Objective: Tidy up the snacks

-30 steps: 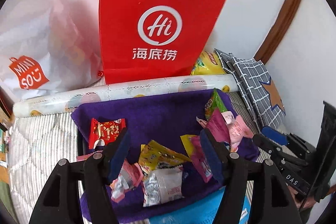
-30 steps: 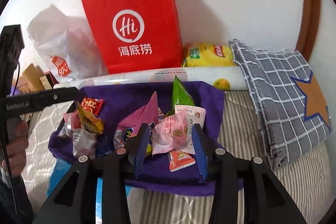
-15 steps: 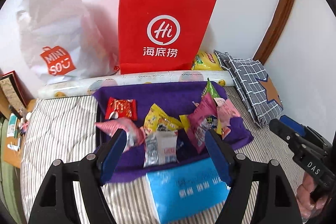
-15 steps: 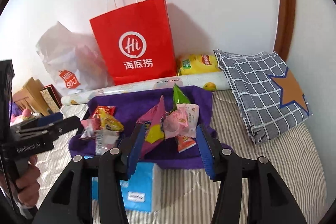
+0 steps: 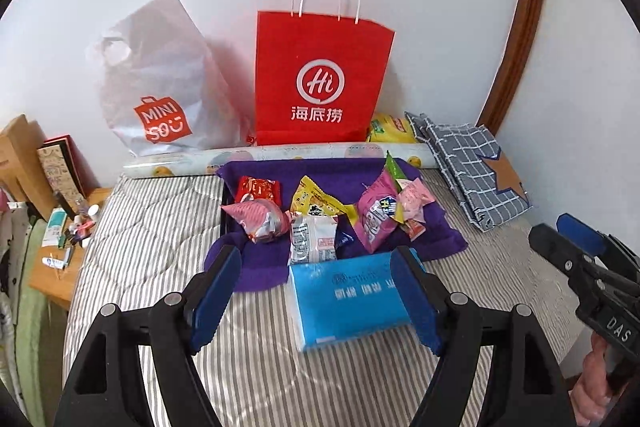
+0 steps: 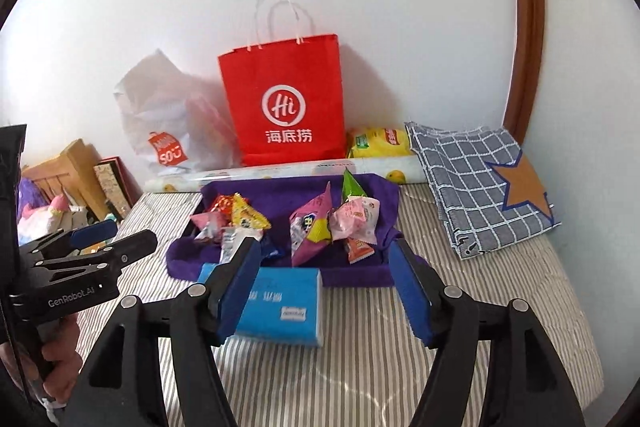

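We judge the snack packets (image 5: 312, 223) at frame centre light, crinkly, best pinched at sealed edges; both tongs, left tongs (image 5: 316, 301) and right tongs (image 6: 326, 287), are opening, empty.

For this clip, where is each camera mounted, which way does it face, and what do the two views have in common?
Left wrist: sits on the left gripper, looking down along its opening, empty jaws at the blue tissue pack and purple cloth; the right gripper and a hand show at the right edge.
Right wrist: sits on the right gripper, jaws also opening and empty, facing the same bed; the left gripper and a hand show at left.
Shared: the red paper bag, snacks, tissue pack, checked cloth.
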The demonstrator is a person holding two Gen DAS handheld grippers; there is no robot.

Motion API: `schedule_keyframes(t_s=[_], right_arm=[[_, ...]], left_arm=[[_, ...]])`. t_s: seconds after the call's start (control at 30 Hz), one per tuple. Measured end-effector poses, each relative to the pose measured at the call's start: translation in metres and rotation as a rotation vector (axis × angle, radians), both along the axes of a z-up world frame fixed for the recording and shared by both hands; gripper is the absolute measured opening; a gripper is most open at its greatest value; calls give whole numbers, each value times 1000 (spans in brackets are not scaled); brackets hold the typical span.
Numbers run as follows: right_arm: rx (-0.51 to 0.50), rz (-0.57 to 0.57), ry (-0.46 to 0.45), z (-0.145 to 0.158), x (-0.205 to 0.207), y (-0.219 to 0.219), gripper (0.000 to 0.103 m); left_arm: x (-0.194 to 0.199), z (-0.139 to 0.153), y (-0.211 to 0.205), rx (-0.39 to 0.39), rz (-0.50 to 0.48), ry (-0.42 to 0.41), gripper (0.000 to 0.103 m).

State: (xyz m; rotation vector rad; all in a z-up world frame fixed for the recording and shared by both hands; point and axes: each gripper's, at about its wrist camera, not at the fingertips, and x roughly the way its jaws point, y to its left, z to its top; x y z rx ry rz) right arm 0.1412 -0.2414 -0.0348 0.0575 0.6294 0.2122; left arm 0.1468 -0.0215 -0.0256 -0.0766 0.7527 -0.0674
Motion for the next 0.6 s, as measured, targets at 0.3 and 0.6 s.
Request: schedule_keyframes(t_s=[0.3, 0.6], right_arm=[[-10, -16, -67, 9, -50, -7, 90], [-19, -53, -85, 13, -87, -19, 100]], left_arm=[[-54, 18, -13, 20, 15, -82, 101], [-94, 28, -28, 38, 10, -117, 101]])
